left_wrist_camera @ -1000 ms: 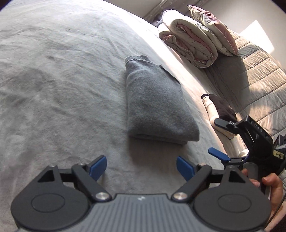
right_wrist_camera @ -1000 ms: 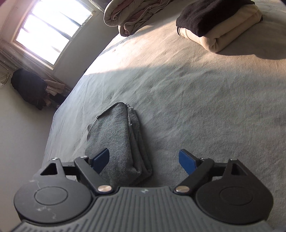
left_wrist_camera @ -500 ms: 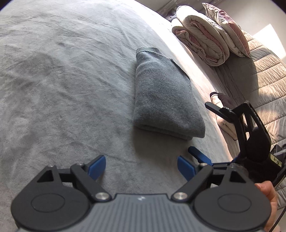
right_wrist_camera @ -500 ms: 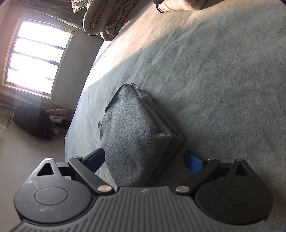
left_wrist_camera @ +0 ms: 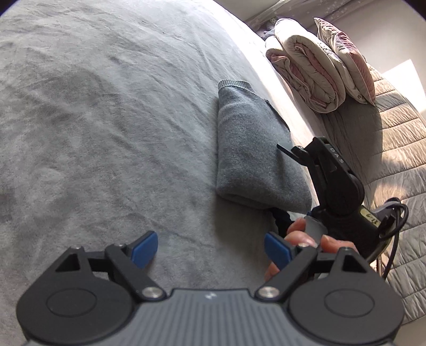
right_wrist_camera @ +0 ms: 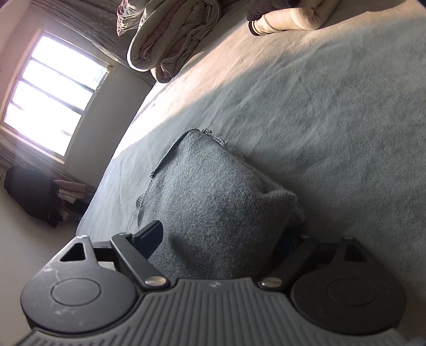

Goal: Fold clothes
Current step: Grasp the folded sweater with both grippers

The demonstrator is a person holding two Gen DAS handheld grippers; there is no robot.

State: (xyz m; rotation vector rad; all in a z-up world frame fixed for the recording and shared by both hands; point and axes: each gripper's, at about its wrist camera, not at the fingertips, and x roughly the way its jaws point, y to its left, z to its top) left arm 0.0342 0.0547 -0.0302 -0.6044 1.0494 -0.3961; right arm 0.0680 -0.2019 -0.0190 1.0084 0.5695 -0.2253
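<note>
A folded grey sweater [left_wrist_camera: 253,149] lies on the grey bed cover [left_wrist_camera: 106,119]. My right gripper [right_wrist_camera: 219,239] has come in at the sweater's [right_wrist_camera: 213,191] near end. Its jaws are closing with that end between them: one finger is above the fabric, the other tucked under it. I see no firm pinch of the cloth. From the left wrist view the right gripper [left_wrist_camera: 282,183] straddles the sweater's right corner, with a person's hand [left_wrist_camera: 300,237] on its handle. My left gripper [left_wrist_camera: 210,248] hovers open over bare cover, short of the sweater, with nothing between its fingers.
A rolled duvet [left_wrist_camera: 306,71] and a pillow [left_wrist_camera: 346,58] lie at the bed's far end, on a quilted cover [left_wrist_camera: 394,149]. Folded cream and dark clothes [right_wrist_camera: 287,18] sit farther up the bed. Beyond the bed's edge are a window [right_wrist_camera: 53,93] and a dark pile [right_wrist_camera: 29,194].
The right gripper has moved in from beside the sweater until its end sits between the jaws, which have narrowed. The left gripper has stayed nearly in place, rolling slightly.
</note>
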